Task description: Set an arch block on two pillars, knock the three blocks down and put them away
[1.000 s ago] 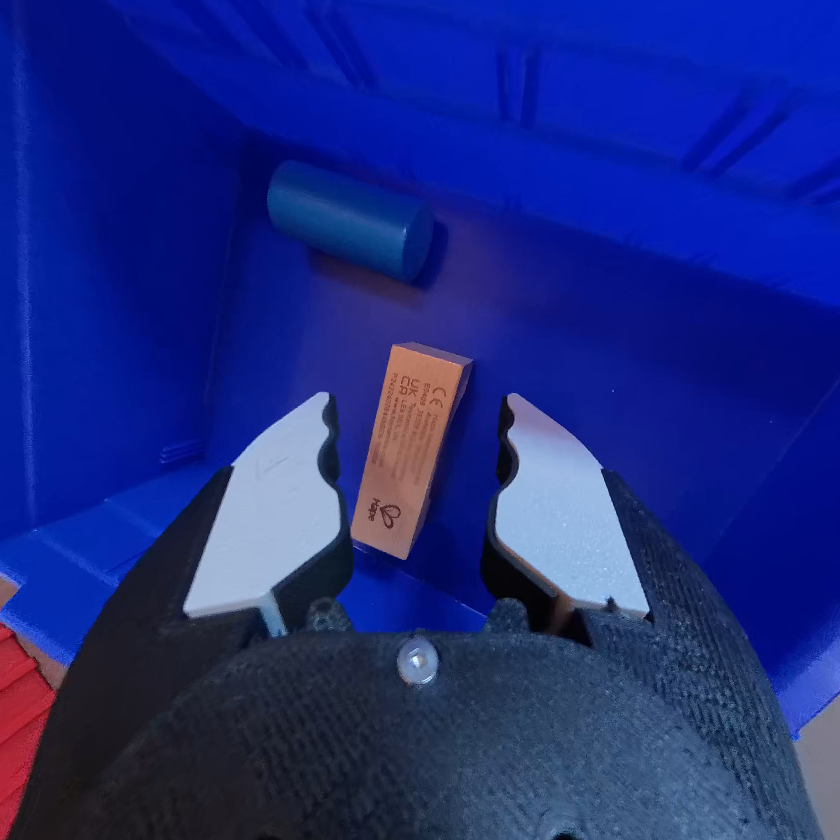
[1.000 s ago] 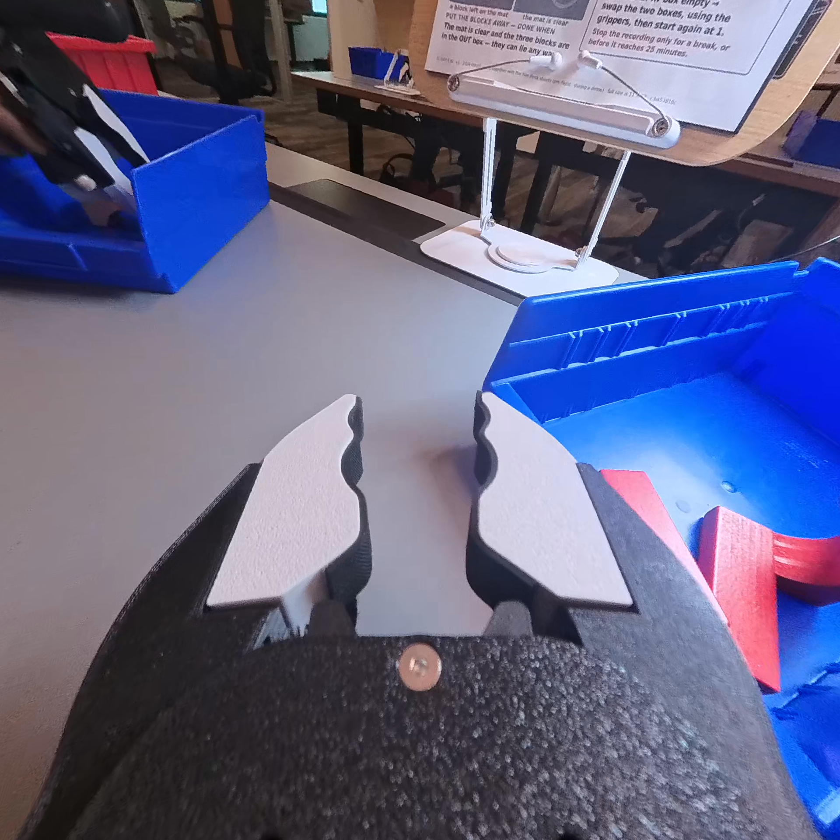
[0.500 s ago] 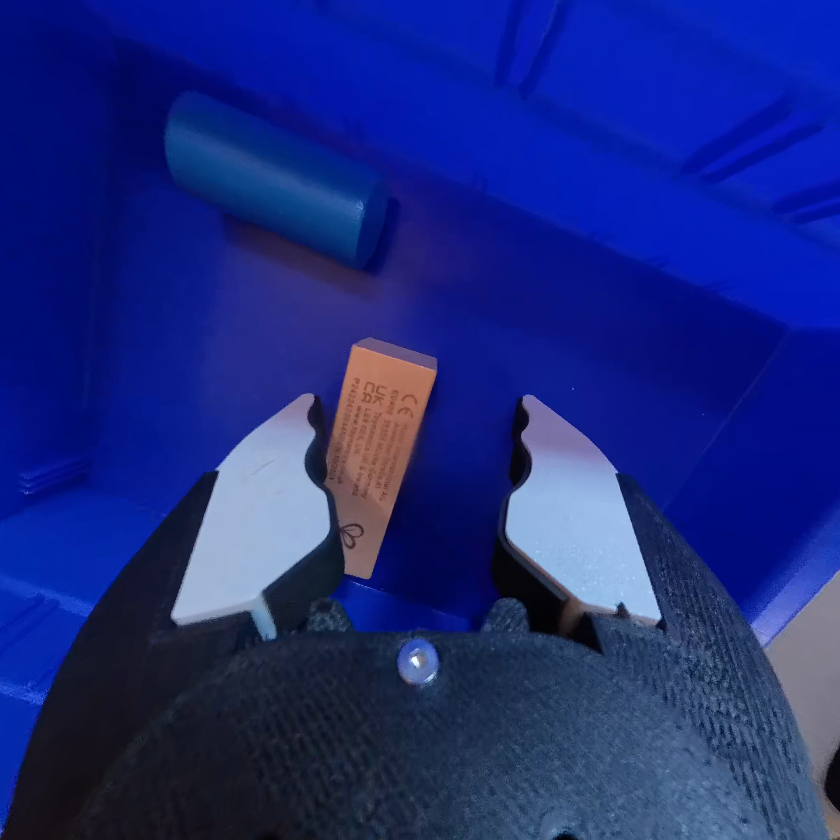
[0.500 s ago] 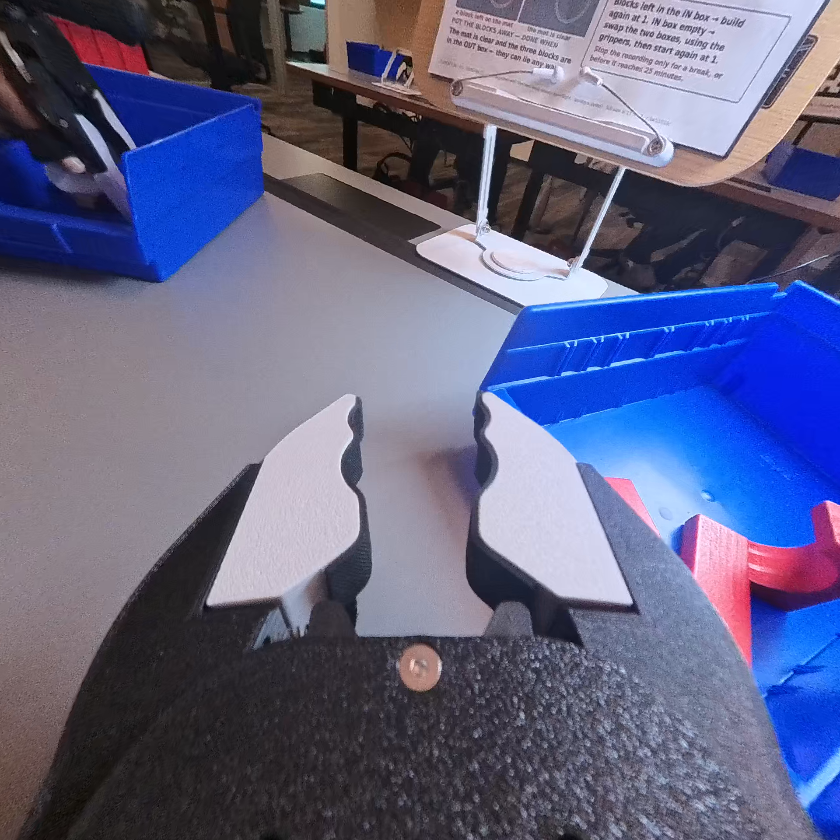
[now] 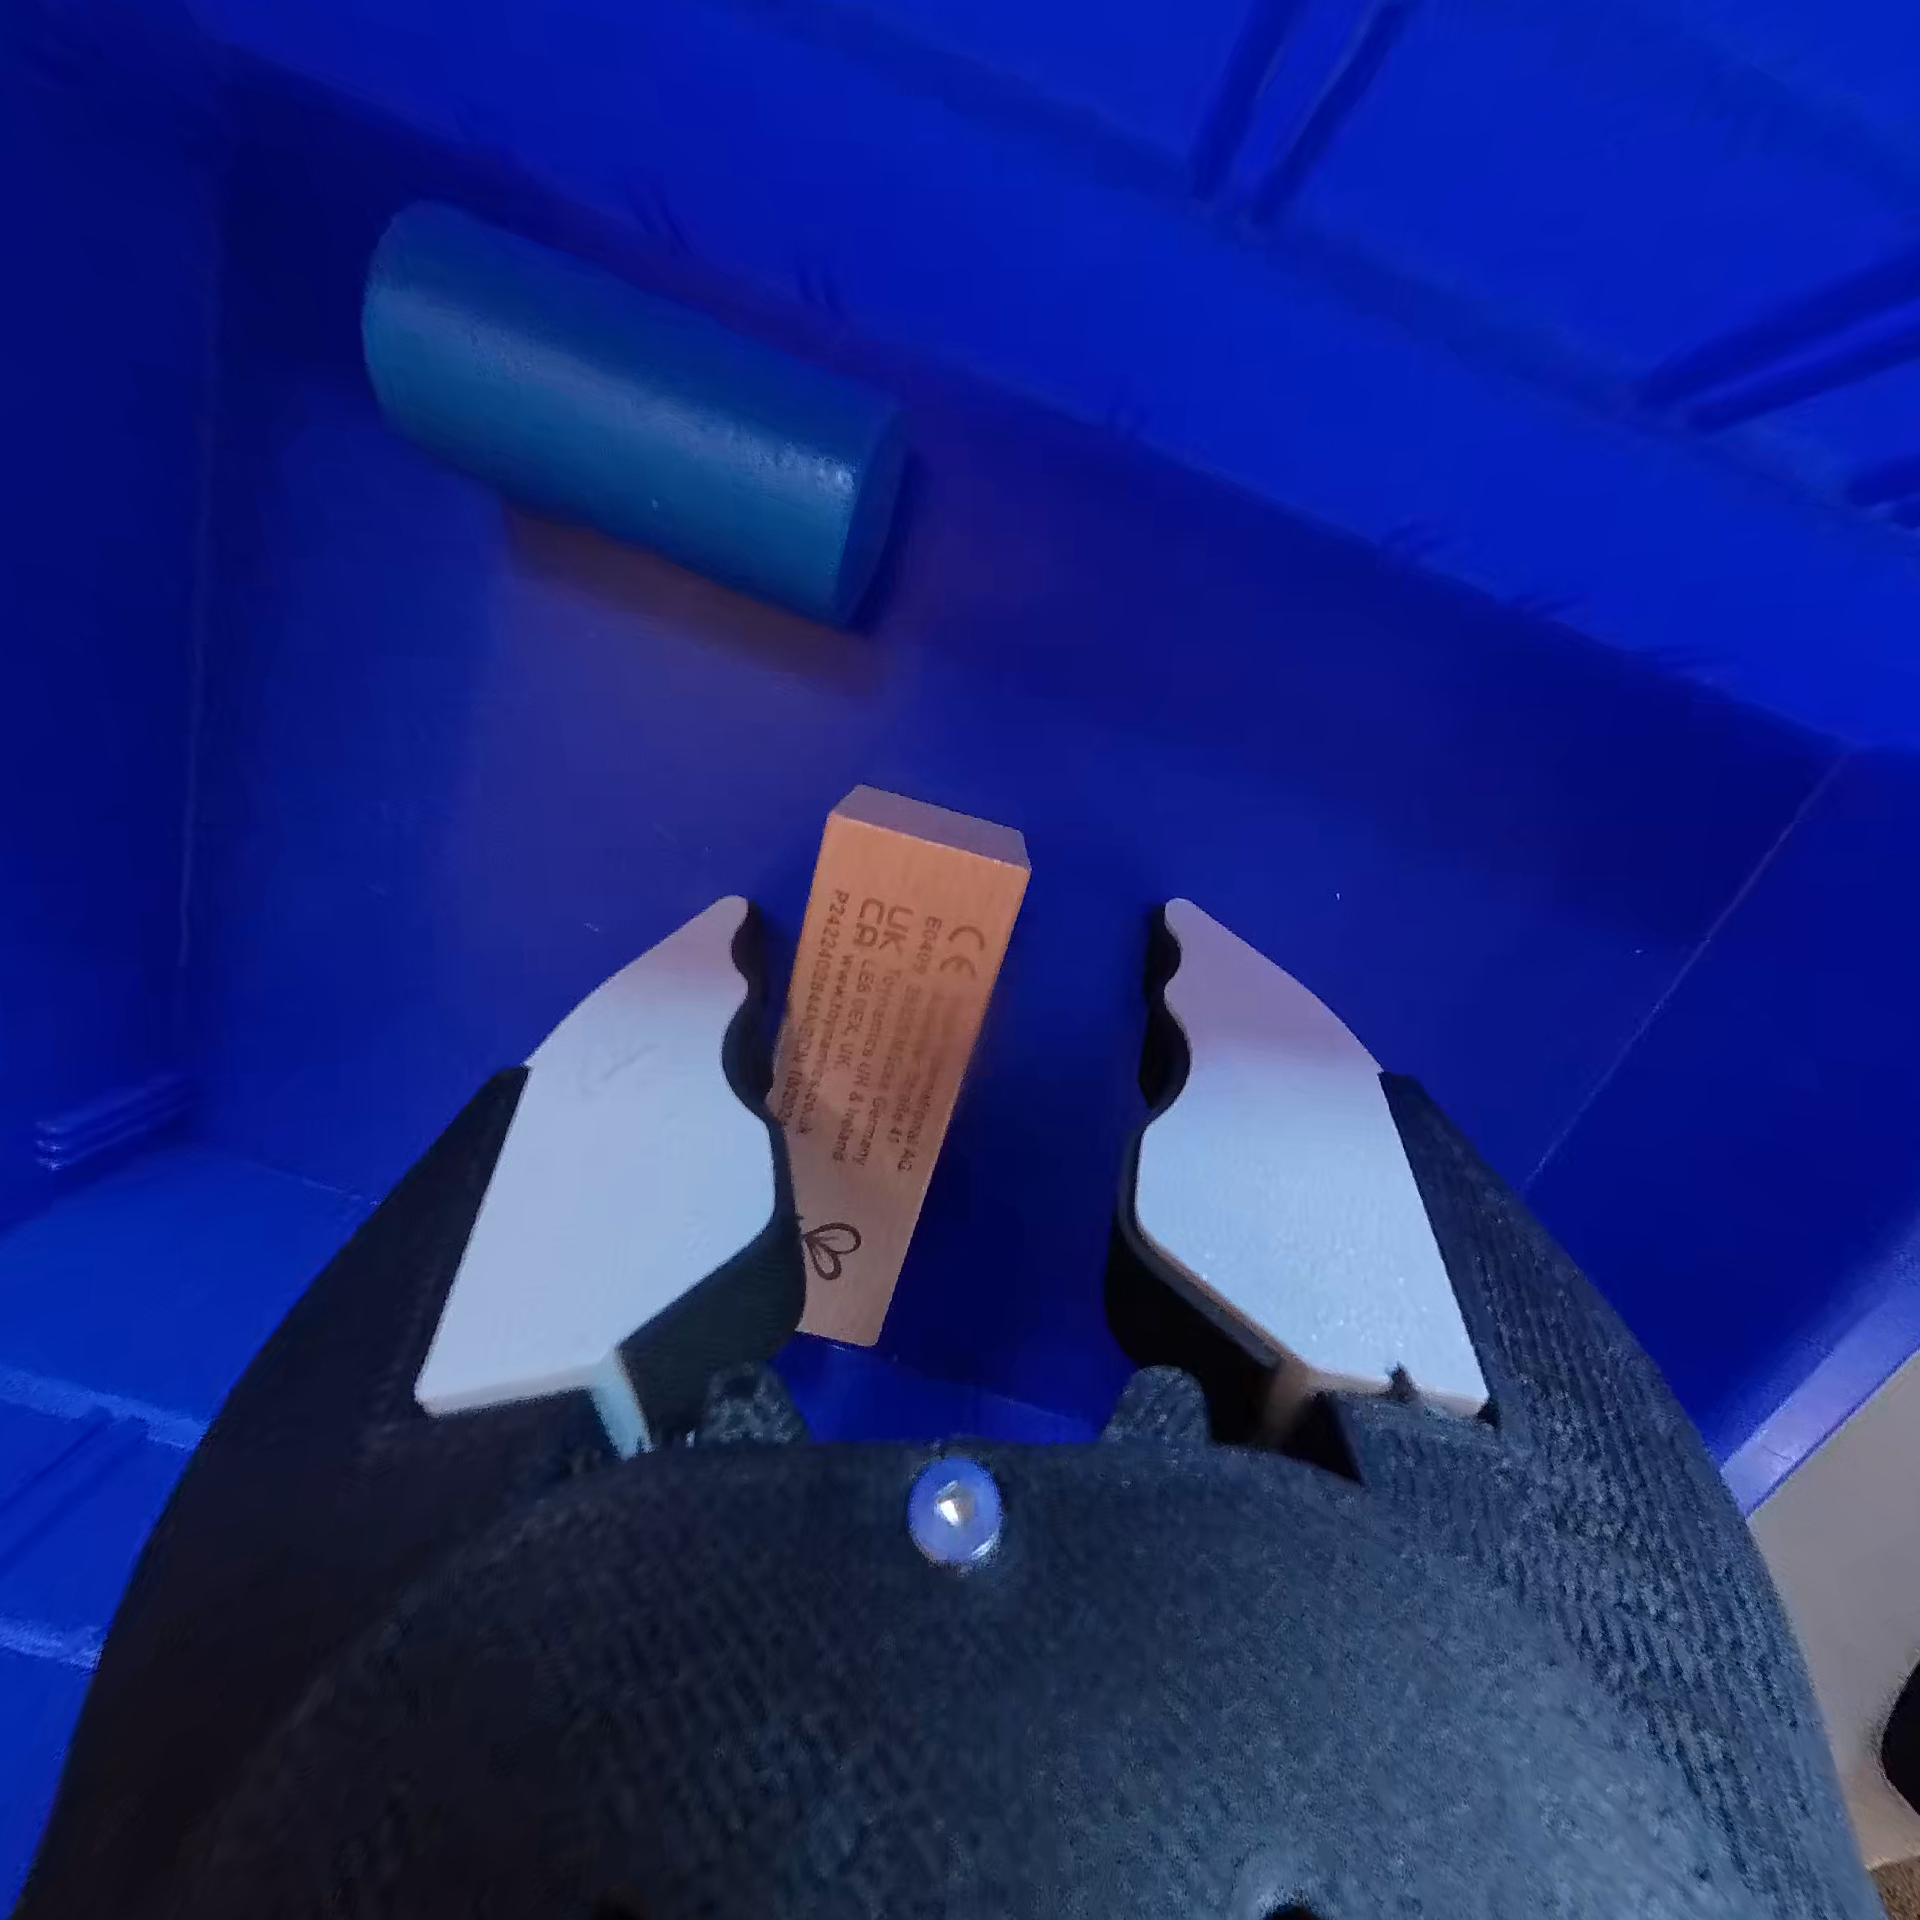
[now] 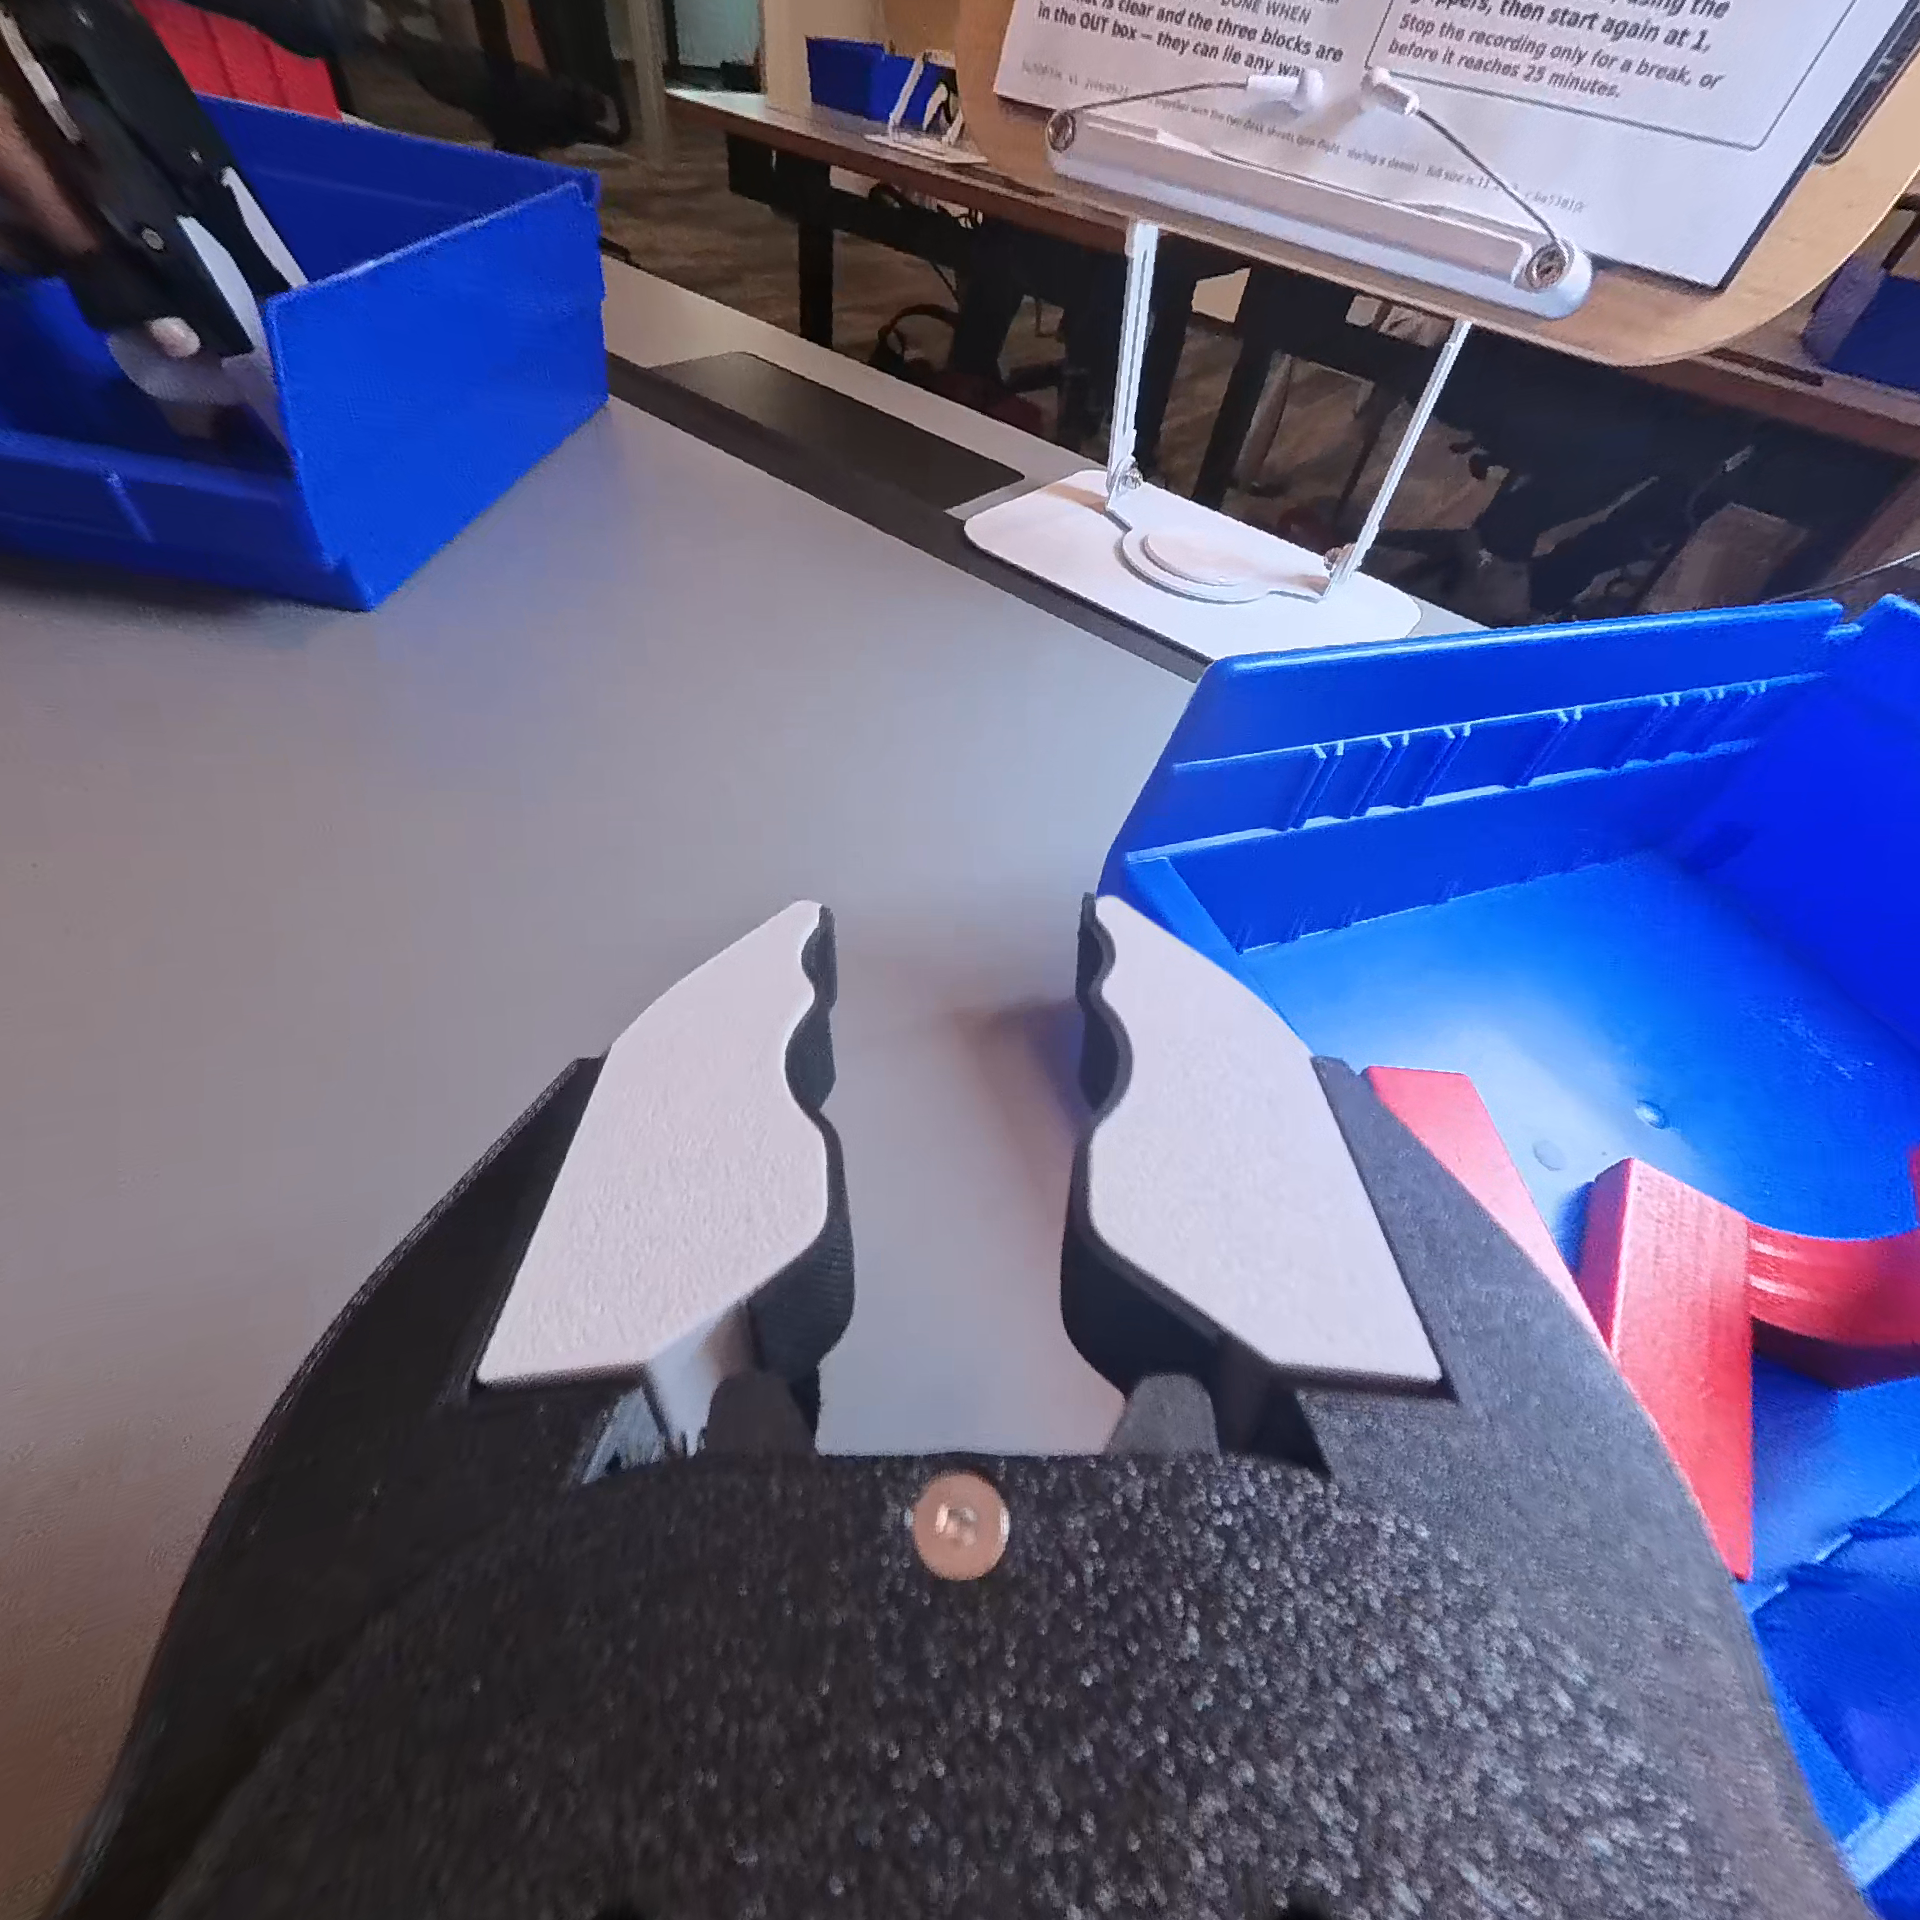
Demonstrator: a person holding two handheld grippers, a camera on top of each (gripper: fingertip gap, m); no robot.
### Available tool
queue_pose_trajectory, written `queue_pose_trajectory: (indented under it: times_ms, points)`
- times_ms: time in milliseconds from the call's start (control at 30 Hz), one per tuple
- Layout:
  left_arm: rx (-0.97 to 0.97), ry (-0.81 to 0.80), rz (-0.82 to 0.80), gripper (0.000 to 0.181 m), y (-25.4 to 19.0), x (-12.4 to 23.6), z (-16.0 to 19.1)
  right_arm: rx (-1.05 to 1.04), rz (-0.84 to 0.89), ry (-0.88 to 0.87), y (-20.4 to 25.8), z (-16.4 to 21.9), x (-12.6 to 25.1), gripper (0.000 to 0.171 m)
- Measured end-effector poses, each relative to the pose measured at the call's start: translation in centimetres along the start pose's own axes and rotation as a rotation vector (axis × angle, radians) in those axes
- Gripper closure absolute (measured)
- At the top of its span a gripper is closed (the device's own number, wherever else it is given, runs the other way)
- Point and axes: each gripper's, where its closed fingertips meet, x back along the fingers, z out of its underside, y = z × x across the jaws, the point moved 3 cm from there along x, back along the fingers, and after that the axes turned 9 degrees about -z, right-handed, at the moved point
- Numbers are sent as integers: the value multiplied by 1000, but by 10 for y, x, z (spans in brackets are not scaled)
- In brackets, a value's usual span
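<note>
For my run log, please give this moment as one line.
left gripper: open, in blue bin around wooden block | right gripper: open, empty

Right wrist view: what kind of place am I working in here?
Probably an office or lab set up for recording: a grey table carrying blue bins, an instruction sheet on a stand, and more desks behind.

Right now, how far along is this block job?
Nothing stands on the grey table, so no arch is up. A blue cylinder and a wooden block lie in one blue bin, red blocks in the other bin. In hand: the left gripper has its jaws open around the wooden block, not clamping; the right gripper hangs open, empty. Fetching or putting away, I cannot tell.
</note>
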Motion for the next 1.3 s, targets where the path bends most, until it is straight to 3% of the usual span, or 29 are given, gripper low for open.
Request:
queue_pose_trajectory:
  times_ms: [33,167,500,600,700,900,967,1033,1067,1200,1300]
  points:
    - [-2,4,2,110,0,0,1,-1,0,1,0,0,0,127]
    - [-44,37,-28,108,5,5,4,12,2,9,2,1,0,127]
    - [-116,-9,-58,115,31,61,5,10,-16,22,4,2,-3,127]
    - [-85,-36,-17,116,28,55,-7,11,-19,24,4,3,-4,127]
    - [91,-118,55,118,26,43,-37,12,-20,29,5,4,-4,127]
    - [298,-76,64,98,36,-8,-65,10,-23,34,4,5,-4,127]
    - [395,-56,91,107,37,-20,-68,8,-26,35,4,5,-4,127]
    - [429,-88,65,135,41,-22,-73,7,-30,39,4,5,-4,127]
    - [430,-89,66,139,40,-22,-74,7,-32,41,4,5,-4,128]
    - [300,-51,13,143,36,-17,-66,9,-32,43,5,6,-3,128]
    - [251,-169,4,144,34,8,-72,6,-33,36,5,5,-3,128]
